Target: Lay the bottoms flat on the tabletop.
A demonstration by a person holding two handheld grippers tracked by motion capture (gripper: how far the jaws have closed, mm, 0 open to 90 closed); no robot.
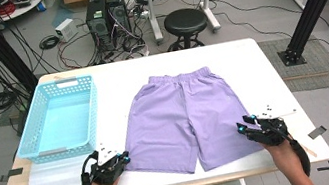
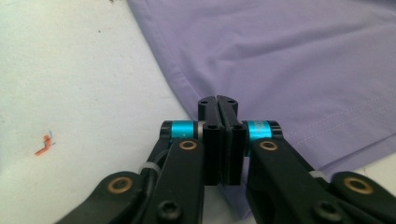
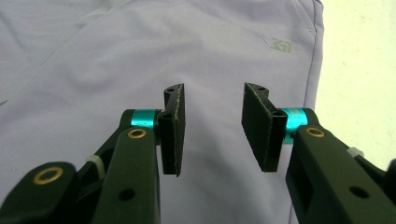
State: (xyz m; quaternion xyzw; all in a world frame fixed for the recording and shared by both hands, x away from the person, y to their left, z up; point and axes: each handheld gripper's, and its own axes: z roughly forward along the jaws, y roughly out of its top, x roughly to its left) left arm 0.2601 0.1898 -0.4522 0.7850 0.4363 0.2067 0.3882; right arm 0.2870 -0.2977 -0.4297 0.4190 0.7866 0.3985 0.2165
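The flat lilac cotton shorts [image 1: 186, 119] lie between both grippers, left gripper [image 2: 218, 103] clamped on one hem corner, right gripper [image 3: 212, 128] jaws apart above the other leg.

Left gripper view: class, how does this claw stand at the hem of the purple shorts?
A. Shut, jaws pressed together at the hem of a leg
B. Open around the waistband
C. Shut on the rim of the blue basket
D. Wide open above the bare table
A: the left claw has its jaws pressed together at the hem of the purple shorts, on the fabric's edge.
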